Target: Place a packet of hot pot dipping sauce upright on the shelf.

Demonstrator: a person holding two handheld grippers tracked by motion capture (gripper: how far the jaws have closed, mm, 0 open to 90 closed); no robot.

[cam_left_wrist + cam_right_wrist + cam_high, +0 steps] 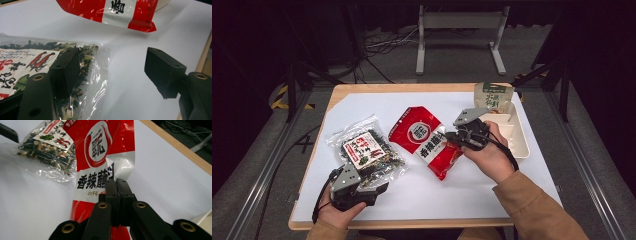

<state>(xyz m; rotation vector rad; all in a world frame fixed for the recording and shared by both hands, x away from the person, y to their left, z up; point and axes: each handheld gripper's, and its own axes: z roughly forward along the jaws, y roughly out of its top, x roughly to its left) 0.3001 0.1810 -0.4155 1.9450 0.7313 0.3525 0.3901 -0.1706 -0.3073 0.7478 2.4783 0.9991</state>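
- Red-and-white snack pouch (425, 140), glossy and crinkled, being pinched at its right edge by the right gripper (451, 136), jaws clamped tight on the film.
- Hanging partly raised over the white table sheet (377, 105), mid-table, beside the clear bag of dark dried mix (367, 150).
- Looking barely begun: pouch grasped, not yet delivered to the beige divided tray (518, 142), seemingly the destination.
- Left gripper (379, 187) waiting with jaws spread, holding nothing, one jaw lying over the clear bag's crinkly edge.
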